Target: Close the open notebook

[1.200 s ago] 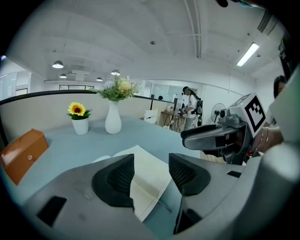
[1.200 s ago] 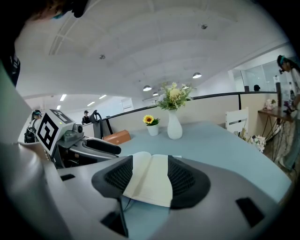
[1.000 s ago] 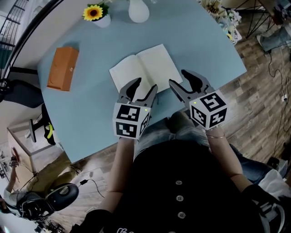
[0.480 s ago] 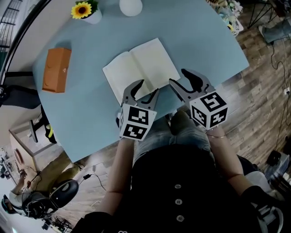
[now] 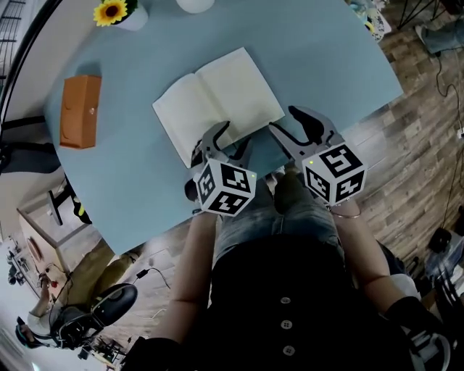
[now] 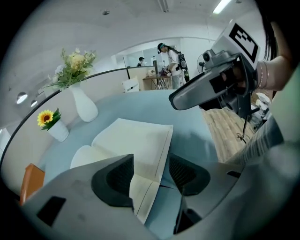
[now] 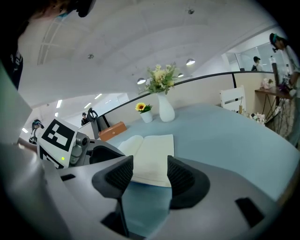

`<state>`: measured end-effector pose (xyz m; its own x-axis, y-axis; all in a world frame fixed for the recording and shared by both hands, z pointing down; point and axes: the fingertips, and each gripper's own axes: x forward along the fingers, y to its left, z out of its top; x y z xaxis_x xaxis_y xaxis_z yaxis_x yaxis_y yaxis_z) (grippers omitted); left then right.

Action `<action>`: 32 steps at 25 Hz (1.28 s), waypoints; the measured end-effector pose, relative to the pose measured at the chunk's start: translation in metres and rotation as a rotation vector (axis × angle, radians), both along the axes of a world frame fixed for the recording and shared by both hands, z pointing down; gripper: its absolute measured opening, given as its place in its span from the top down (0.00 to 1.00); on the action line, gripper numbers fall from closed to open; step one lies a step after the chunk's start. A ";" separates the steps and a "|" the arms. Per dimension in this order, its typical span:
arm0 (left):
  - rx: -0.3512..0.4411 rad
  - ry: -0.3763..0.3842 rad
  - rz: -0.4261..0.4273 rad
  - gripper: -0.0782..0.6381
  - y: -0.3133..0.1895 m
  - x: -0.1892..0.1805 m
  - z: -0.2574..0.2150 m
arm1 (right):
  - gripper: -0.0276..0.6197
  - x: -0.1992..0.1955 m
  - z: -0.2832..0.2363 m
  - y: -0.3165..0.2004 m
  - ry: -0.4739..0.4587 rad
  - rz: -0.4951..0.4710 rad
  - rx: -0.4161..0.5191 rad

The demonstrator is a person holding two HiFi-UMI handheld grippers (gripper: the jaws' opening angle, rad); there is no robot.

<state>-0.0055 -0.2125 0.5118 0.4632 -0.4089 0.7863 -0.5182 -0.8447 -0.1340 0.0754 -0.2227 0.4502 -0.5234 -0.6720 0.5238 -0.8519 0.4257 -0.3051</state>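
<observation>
- Head view: vs a sec ago, left gripper (image 5: 232, 139) has crept fwd. Its tips now overlap the near edge of the notebook (image 5: 217, 101); before they sat just short of it.
- Right gripper (image 5: 293, 127) is approx where it was, beside the notebook's near right corner and not over the pages.
- Notebook is flat open, mid table (image 5: 326, 65). Task not started, but left looks lined up for a page grab.
- Room: orange box (image 5: 80, 110) is well apart on the left, sunflower pot (image 5: 116, 12) at the far edge. Bare table lies right of and beyond the book. Near table edge is right under both grippers, so little room to pull back.
- Left gripper view: jaws apart, nothing pinched. Near edge of the right page lies btwn them, close to the left pad; can't tell if touching. Vase (image 6: 84, 105) is far off.
- Right gripper view: jaws apart, empty, only bare table btwn them. Notebook sits just ahead, clear path fwd.
</observation>
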 end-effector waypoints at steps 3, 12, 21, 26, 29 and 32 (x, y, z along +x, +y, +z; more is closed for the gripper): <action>0.017 -0.062 0.025 0.59 0.001 0.000 0.010 | 0.63 0.003 0.006 0.002 -0.007 0.003 -0.010; 0.109 -0.220 0.151 0.59 0.002 0.005 0.022 | 0.64 0.010 0.023 0.014 -0.023 0.010 -0.044; 0.114 -0.257 0.219 0.59 0.002 0.011 0.025 | 0.64 0.019 0.032 0.024 -0.024 0.028 -0.066; 0.087 -0.239 0.221 0.66 0.006 0.011 0.028 | 0.65 0.022 0.034 0.024 -0.023 0.034 -0.070; 0.100 -0.245 0.225 0.69 0.008 0.012 0.028 | 0.65 0.023 0.034 0.023 -0.022 0.037 -0.071; 0.119 -0.259 0.232 0.72 0.010 0.013 0.029 | 0.65 0.023 0.036 0.024 -0.022 0.034 -0.076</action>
